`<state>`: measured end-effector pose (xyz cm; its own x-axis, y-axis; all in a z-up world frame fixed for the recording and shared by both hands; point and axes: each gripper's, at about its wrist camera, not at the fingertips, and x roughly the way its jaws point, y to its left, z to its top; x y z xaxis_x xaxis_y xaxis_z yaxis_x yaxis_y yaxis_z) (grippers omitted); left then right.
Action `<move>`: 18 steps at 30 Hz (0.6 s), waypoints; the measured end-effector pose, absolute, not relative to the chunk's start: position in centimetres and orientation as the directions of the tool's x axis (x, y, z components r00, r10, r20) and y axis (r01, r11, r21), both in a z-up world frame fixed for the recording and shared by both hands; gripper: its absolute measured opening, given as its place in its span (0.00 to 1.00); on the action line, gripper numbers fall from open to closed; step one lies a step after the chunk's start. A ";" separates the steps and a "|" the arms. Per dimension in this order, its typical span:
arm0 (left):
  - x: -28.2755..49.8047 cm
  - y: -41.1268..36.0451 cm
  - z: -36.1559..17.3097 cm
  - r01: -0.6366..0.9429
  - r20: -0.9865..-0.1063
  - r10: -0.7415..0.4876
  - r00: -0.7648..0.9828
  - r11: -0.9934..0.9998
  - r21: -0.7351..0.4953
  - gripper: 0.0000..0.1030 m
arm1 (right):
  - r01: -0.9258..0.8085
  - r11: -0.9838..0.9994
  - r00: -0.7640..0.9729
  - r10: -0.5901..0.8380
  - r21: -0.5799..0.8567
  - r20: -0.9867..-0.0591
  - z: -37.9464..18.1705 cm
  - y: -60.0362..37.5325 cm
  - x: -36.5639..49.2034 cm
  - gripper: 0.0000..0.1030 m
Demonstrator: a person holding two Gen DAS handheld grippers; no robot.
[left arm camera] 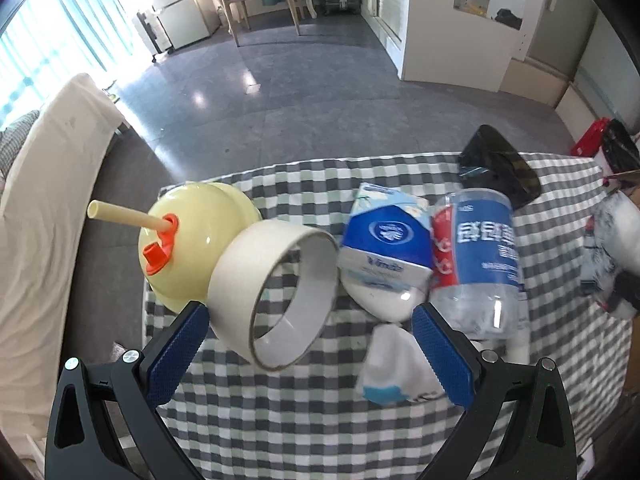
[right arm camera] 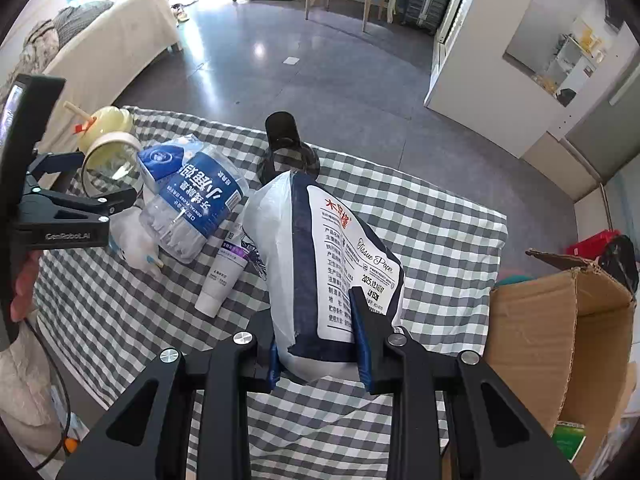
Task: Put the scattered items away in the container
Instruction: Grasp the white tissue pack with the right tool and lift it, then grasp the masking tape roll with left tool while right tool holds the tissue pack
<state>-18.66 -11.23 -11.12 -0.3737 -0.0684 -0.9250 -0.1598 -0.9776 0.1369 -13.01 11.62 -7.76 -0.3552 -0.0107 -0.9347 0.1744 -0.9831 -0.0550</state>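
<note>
My left gripper point(left arm camera: 308, 344) is open over the checked tablecloth point(left arm camera: 280, 420), jaws wide, with a roll of beige tape point(left arm camera: 276, 296) between and just beyond the fingers. Behind it stand a yellow cup with a straw point(left arm camera: 188, 240), a blue tissue pack point(left arm camera: 384, 248), a clear floss-pick jar with a blue label point(left arm camera: 480, 256) and a crumpled white wrapper point(left arm camera: 396, 368). My right gripper point(right arm camera: 320, 344) is shut on a white and navy tissue paper pack point(right arm camera: 332, 264), held above the table. The cardboard box point(right arm camera: 560, 332) stands open at the right.
A white tube point(right arm camera: 224, 276) lies beside the jar point(right arm camera: 196, 204). A black sunglasses case point(right arm camera: 286, 148) sits at the table's far edge. The left gripper point(right arm camera: 80, 200) shows at the left of the right wrist view. A bed, chair and cabinets stand beyond the table.
</note>
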 end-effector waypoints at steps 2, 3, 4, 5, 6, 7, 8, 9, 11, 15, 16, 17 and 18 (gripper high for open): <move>-19.2 -11.5 -11.7 -0.154 -0.928 -0.092 -0.361 -0.975 0.157 1.00 | 0.177 -0.983 -0.359 -0.022 -0.045 -0.933 -7.5 11.7 -12.9 0.27; -19.3 -11.6 -11.8 -0.151 -0.926 -0.106 -0.363 -0.974 0.171 1.00 | 0.182 -0.982 -0.358 -0.025 -0.044 -0.933 -7.5 11.7 -12.8 0.27; -19.3 -11.5 -11.8 -0.157 -0.925 -0.111 -0.364 -0.971 0.178 1.00 | 0.182 -0.982 -0.362 -0.027 -0.042 -0.932 -7.4 11.7 -12.7 0.27; -19.2 -11.5 -11.8 -0.161 -0.926 -0.108 -0.361 -0.971 0.176 1.00 | 0.180 -0.983 -0.364 -0.028 -0.041 -0.931 -7.3 11.8 -12.7 0.27; -19.2 -11.4 -11.9 -0.161 -0.930 -0.103 -0.354 -0.972 0.169 1.00 | 0.186 -0.982 -0.365 -0.030 -0.041 -0.931 -7.2 11.8 -12.6 0.27; -19.1 -11.5 -11.9 -0.155 -0.935 -0.092 -0.342 -0.976 0.153 1.00 | 0.184 -0.982 -0.371 -0.034 -0.037 -0.928 -7.0 11.8 -12.4 0.27; -18.8 -11.5 -11.9 -0.144 -0.937 -0.082 -0.338 -0.980 0.138 0.99 | 0.187 -0.982 -0.373 -0.037 -0.036 -0.927 -6.8 11.8 -12.3 0.27; -18.6 -11.6 -11.6 -0.134 -0.935 -0.079 -0.346 -0.982 0.133 0.91 | 0.193 -0.981 -0.377 -0.040 -0.036 -0.925 -6.7 11.7 -12.2 0.27; -17.4 -11.5 -10.5 -0.114 -0.914 -0.132 -0.384 -0.975 0.189 0.61 | 0.192 -0.981 -0.384 -0.040 -0.038 -0.922 -6.4 11.8 -11.9 0.27; -16.0 -13.1 -8.1 -0.098 -0.925 -0.038 -0.379 -0.992 0.081 0.26 | 0.186 -0.982 -0.402 -0.049 -0.029 -0.914 -5.7 12.2 -11.5 0.27; -15.9 -13.4 -7.6 -0.102 -0.923 -0.004 -0.385 -0.994 0.047 0.25 | 0.182 -0.983 -0.409 -0.053 -0.025 -0.911 -5.4 12.4 -11.3 0.27; -15.6 -13.5 -7.0 -0.103 -0.917 0.001 -0.398 -0.994 0.043 0.24 | 0.182 -0.983 -0.413 -0.055 -0.024 -0.909 -5.2 12.4 -11.2 0.27; -15.3 -13.6 -6.6 -0.097 -0.911 -0.015 -0.412 -0.993 0.060 0.23 | 0.181 -0.983 -0.418 -0.056 -0.023 -0.907 -5.0 12.5 -11.0 0.27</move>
